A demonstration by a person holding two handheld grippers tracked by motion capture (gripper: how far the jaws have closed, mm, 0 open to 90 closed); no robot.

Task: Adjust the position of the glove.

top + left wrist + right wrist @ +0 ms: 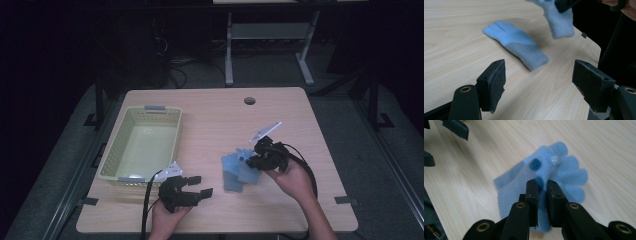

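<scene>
Pinching one blue glove (pixel 524 195) in right gripper (pixel 541 187) (second glove (pixel 517 43) flat on table (pixel 454 37)); left gripper (pixel 539 80) spread; carry clear toward basket (pixel 112 155), keep grip firm.

Left tongs (pixel 200 186) held low in the left hand (pixel 167 212), jaws spread wide, pointing right. Right tongs (pixel 542 187) raised in the right hand (pixel 290 177), jaws pinched nearly together, aimed leftward.

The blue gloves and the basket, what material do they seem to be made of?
Blue gloves: soft knitted or fleece fabric, probably; the surface looks fuzzy and matte, and the lifted glove hangs limp.
Basket: likely moulded plastic, pale green, with perforated lattice walls.
</scene>
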